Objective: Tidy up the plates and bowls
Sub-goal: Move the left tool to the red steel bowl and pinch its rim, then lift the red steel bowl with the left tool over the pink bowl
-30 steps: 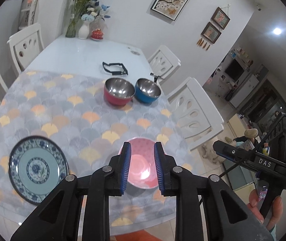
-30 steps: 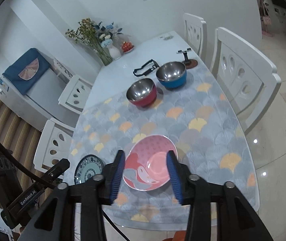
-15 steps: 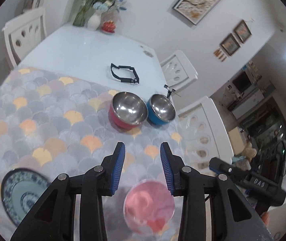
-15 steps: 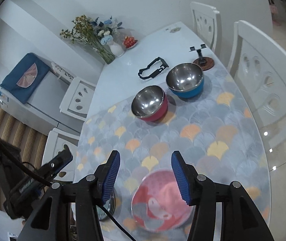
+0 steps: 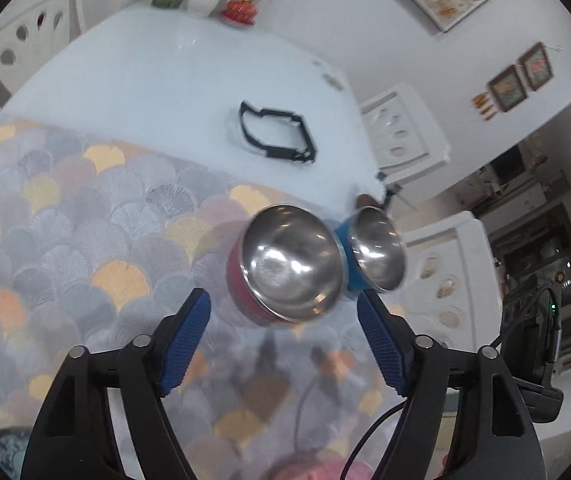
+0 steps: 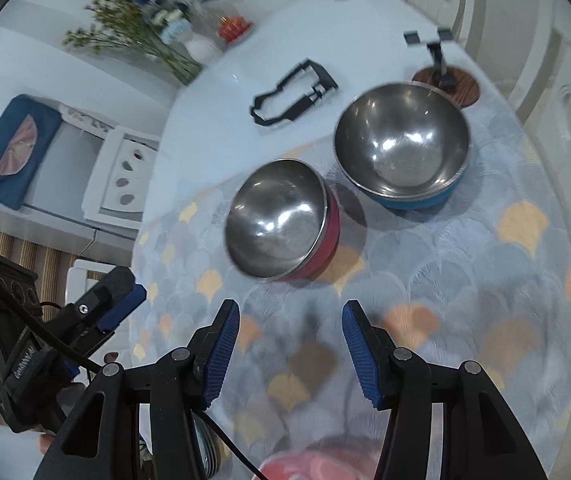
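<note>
From the left wrist, we're looking at our left gripper (image 5: 283, 340) hanging wide open with nothing between its blue pads (image 5: 184, 343), just above the patterned cloth (image 5: 65, 216). The red bowl (image 5: 285, 262) is sitting right ahead of the fingertips, with the blue bowl (image 5: 371, 254) touching it on the right, both a bit blurry. A black frame (image 5: 277, 136) is lying further back on the white table (image 5: 157, 72), and a sliver of the pink plate (image 5: 317, 470) is peeking in at the bottom edge. Over on the right wrist, our right gripper (image 6: 291, 344) is gaping open too and holding nothing. The red bowl (image 6: 281, 220) is sitting just ahead of it and the blue bowl (image 6: 403, 146) further back to the right, the two looking just beside each other here. The pink plate (image 6: 317, 464) is showing at the bottom edge, and the left gripper (image 6: 97, 308) is poking in from the left.
</note>
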Motion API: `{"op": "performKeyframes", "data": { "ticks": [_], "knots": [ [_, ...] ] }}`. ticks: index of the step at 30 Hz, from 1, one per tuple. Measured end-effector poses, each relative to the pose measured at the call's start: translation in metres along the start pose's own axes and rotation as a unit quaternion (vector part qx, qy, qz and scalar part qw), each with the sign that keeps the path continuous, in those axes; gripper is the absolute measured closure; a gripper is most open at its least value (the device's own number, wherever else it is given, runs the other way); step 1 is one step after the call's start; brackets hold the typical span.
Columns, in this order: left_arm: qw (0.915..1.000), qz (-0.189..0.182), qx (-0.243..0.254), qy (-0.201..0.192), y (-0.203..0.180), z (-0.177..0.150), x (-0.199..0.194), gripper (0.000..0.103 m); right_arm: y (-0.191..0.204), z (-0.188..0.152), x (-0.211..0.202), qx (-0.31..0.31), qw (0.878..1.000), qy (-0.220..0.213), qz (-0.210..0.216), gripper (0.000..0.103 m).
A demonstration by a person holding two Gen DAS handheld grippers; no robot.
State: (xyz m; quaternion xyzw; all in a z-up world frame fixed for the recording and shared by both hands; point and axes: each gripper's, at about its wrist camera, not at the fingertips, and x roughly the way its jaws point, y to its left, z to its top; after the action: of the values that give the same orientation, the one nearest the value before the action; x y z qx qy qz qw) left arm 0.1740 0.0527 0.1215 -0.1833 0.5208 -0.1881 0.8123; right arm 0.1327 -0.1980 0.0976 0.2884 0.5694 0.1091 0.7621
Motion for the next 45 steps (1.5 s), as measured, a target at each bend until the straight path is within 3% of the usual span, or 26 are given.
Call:
{"op": "performKeyframes", "data": {
  "ticks": [1, 2, 11, 15, 17, 20, 32, 45],
  "knots": [
    [1.0000, 0.001, -0.004, 0.007, 0.002, 0.003, 0.008, 0.052, -0.002, 0.005, 0.006, 0.002, 1.000, 0.005, 0.002, 0.051],
    [0.9998, 0.001, -0.009, 0.019, 0.006, 0.006, 0.020, 0.058, -0.003, 0.010, 0.013, 0.001, 1.000, 0.010, 0.003, 0.051],
    [0.9976, 0.018, -0.033, 0.058, 0.024, 0.013, 0.072, 0.059, -0.012, 0.033, 0.055, 0.000, 0.999, 0.036, 0.002, 0.052],
    [0.9970, 0.020, -0.037, 0.064, 0.028, 0.013, 0.083, 0.060, -0.018, 0.038, 0.069, 0.003, 0.999, 0.044, -0.005, 0.059],
    [0.9972, 0.022, -0.031, 0.065, 0.027, 0.014, 0.090, 0.076, -0.019, 0.041, 0.075, -0.001, 0.999, 0.045, -0.009, 0.063],
    [0.9970, 0.032, -0.025, 0.066, 0.027, 0.014, 0.096, 0.084, -0.019, 0.043, 0.079, -0.008, 0.999, 0.043, -0.017, 0.071],
    [0.9980, 0.034, -0.007, 0.052, 0.021, 0.014, 0.084, 0.086, -0.004, 0.038, 0.074, -0.032, 0.998, 0.037, -0.039, 0.074],
    [0.9999, 0.012, 0.011, 0.003, -0.004, 0.000, 0.013, 0.086, 0.039, 0.010, 0.013, -0.058, 0.998, -0.005, -0.033, 0.074]
  ]
}}
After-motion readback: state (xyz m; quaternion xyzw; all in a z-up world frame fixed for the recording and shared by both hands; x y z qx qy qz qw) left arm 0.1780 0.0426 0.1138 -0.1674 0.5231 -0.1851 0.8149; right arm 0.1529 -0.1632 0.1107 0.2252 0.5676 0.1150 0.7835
